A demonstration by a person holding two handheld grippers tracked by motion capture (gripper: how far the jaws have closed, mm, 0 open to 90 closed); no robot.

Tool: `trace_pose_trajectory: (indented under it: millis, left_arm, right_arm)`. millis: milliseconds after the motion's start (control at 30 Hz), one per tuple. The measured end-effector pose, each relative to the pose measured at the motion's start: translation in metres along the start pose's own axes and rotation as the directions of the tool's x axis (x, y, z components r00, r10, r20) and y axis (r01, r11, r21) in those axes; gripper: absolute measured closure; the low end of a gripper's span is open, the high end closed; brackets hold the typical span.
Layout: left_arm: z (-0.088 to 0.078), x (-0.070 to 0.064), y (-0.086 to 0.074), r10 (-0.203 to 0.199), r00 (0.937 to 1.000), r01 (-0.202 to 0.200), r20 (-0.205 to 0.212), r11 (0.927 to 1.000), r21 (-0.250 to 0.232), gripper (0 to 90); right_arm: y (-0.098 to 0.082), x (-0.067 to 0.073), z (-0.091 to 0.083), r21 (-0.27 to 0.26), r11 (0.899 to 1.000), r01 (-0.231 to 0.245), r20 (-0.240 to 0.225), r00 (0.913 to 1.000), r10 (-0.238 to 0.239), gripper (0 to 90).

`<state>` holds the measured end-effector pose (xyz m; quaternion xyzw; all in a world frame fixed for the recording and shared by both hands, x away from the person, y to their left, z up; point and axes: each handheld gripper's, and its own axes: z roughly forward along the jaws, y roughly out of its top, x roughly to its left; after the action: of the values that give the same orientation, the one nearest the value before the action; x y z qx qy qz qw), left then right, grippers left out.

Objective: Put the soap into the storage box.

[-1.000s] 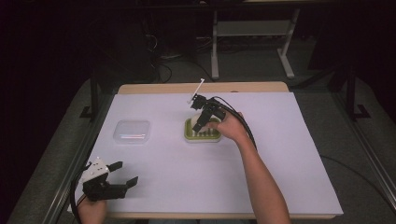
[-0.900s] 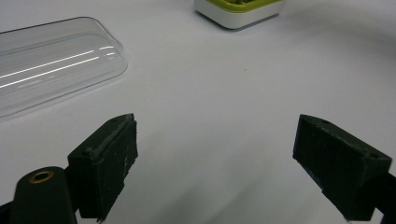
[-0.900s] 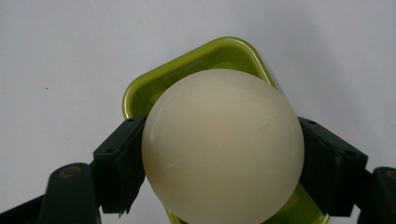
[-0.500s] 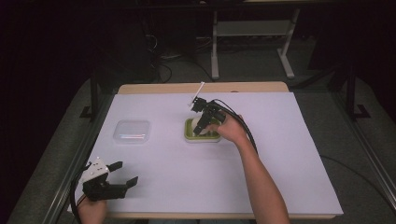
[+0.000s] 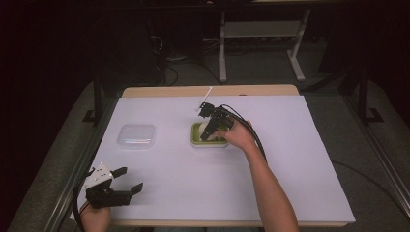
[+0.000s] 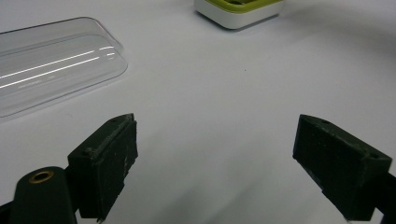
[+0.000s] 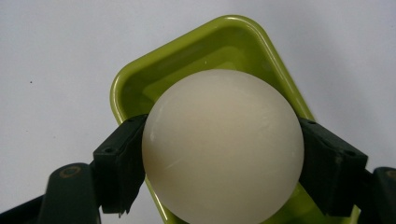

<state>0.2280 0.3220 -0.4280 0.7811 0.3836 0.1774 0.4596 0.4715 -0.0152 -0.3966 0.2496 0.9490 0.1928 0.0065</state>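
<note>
The right tongs (image 7: 219, 154) grip a pale ball (image 7: 223, 147), one jaw pressed on each side, and hold it right above a green tray (image 7: 140, 88) whose rim shows around and behind the ball. The left tongs (image 6: 229, 158) hang released, jaws wide apart, low over the near left corner of the table (image 5: 300, 159). Ahead of them, to their left, lies a clear lid (image 6: 51, 65); the tray sits farther ahead. A white sheet covers the table, with a strip of wood along its far edge. Beyond it the room is dark, with a grey floor (image 5: 270, 67), cables and a white stand (image 5: 261, 43).
</note>
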Motion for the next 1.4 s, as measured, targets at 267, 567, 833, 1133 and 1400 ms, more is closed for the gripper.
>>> trace_pose_trajectory:
  millis: [267, 567, 833, 1133, 1400]
  left_arm:
    - [-0.0001, 0.0003, 0.0000, 0.000, 1.0000, 0.000, 0.000, 1.0000, 0.003, 13.0]
    - [0.0000, 0.0002, -0.0001, 0.000, 1.0000, 0.000, 0.001, 1.0000, 0.002, 13.0]
    - [-0.0001, 0.0000, 0.0001, 0.002, 1.0000, -0.002, 0.000, 1.0000, 0.000, 13.0]
    - [0.0000, 0.0000, 0.0001, 0.002, 1.0000, -0.002, 0.000, 1.0000, 0.001, 13.0]
    - [0.0001, -0.0001, 0.0001, 0.001, 1.0000, -0.001, 0.000, 1.0000, 0.000, 13.0]
  right_arm:
    - [0.0002, -0.0004, 0.0019, 0.005, 1.000, -0.002, 0.005, 1.0000, 0.002, 22.9]
    - [0.0009, -0.0001, 0.0025, 0.006, 1.000, 0.000, 0.005, 1.0000, 0.000, 22.9]
    - [0.0000, -0.0010, 0.0022, 0.011, 1.000, -0.006, 0.005, 1.0000, 0.005, 22.9]
    - [0.0004, -0.0009, 0.0027, 0.015, 1.000, -0.004, 0.012, 0.9999, 0.004, 22.9]
    - [0.0007, -0.0010, 0.0030, 0.013, 1.000, 0.002, 0.013, 0.9999, -0.002, 22.9]
